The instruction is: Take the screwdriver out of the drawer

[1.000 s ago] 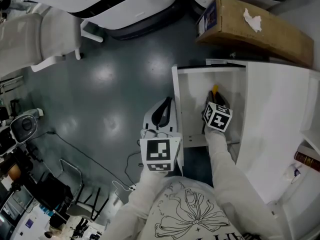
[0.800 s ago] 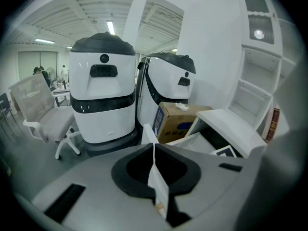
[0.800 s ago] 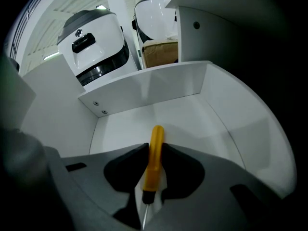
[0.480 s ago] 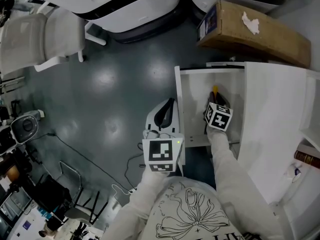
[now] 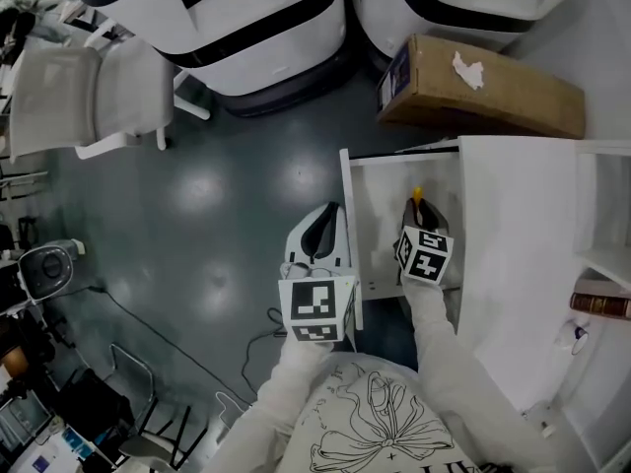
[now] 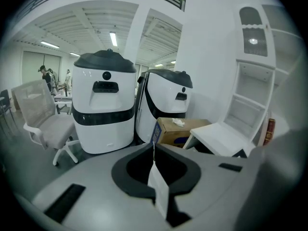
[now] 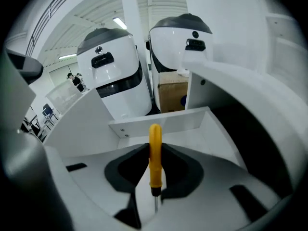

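Note:
A screwdriver (image 7: 155, 158) with a yellow handle is clamped between the jaws of my right gripper (image 7: 155, 182), handle pointing away from me. In the head view its yellow tip (image 5: 417, 197) sticks out ahead of the right gripper (image 5: 422, 217), which hangs over the open white drawer (image 5: 347, 227). The drawer's far wall (image 7: 159, 121) lies below the handle. My left gripper (image 5: 320, 236) hovers just left of the drawer over the grey floor. In its own view the left gripper (image 6: 154, 170) has its jaws together with nothing held.
A cardboard box (image 5: 483, 89) lies on the floor beyond the drawer. Two big white machines (image 5: 246, 18) stand behind it, and a white chair (image 5: 89, 97) is at the far left. The white cabinet top (image 5: 523, 244) is to the right. A cable (image 5: 168, 313) crosses the floor.
My right gripper has risen with the screwdriver, lifting it off the drawer floor. The left gripper has also come up a little beside the drawer.

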Available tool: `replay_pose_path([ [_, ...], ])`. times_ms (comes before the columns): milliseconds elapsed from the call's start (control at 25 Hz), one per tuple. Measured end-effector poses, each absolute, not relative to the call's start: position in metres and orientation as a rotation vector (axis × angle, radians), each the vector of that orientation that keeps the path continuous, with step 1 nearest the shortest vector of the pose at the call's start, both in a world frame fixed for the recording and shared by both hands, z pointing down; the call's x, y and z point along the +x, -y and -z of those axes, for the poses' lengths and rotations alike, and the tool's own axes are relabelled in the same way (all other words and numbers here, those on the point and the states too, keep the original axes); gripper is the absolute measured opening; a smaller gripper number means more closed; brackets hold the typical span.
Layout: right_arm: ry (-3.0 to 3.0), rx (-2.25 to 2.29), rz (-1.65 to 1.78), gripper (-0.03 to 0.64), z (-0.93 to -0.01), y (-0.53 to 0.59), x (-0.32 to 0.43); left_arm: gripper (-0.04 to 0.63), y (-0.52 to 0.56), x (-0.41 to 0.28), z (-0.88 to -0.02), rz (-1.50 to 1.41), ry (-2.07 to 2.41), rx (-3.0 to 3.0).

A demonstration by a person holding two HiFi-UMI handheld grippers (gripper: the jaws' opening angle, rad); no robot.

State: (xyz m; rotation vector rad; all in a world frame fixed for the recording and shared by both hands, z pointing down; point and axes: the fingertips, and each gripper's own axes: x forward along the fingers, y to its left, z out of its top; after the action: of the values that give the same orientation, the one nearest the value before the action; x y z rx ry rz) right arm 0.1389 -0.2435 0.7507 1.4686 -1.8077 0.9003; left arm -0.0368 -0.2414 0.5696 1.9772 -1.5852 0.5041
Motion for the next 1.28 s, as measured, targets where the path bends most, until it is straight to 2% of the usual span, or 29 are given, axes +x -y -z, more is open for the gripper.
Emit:
replay_pose_path([
  [560, 2.056, 1.676, -0.664, 0.074, -0.568, 0.266, 0.128, 0.012, 0.254, -0.034, -0.464, -0.348, 1.651, 2.15],
  [1280, 2.267, 1.871, -0.372, 0.074, -0.398, 0.261, 0.134, 0.012, 0.248, -0.032, -0.355, -0.155, 1.748, 2.316],
])
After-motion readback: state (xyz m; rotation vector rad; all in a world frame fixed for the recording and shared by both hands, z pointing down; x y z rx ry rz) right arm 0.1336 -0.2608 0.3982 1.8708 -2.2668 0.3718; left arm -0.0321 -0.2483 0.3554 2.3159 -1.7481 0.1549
